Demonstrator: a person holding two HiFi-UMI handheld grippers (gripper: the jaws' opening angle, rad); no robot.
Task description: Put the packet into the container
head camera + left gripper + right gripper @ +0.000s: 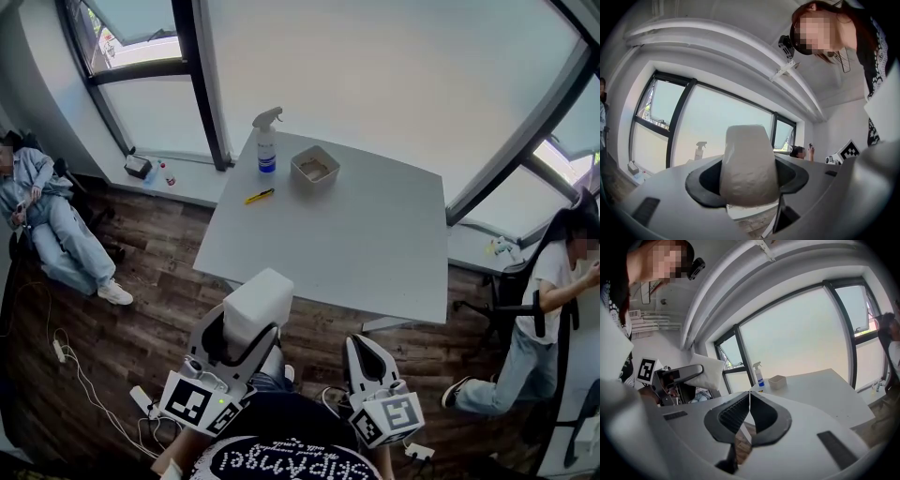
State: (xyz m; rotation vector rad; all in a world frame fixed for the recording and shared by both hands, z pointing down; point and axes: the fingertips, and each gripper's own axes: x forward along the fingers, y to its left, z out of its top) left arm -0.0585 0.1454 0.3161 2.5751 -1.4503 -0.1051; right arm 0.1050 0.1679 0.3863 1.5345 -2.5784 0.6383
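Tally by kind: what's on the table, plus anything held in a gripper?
Spray bottle: 1
Container: 1
Yellow pen-shaped item: 1
Packet, held in the left gripper: 1
Total: 4

Bright window daylight — fisheye-warped, dark-vignetted edges.

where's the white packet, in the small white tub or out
Out: the left gripper clamps the white packet short of the grey table; the small white tub stands at its far side.
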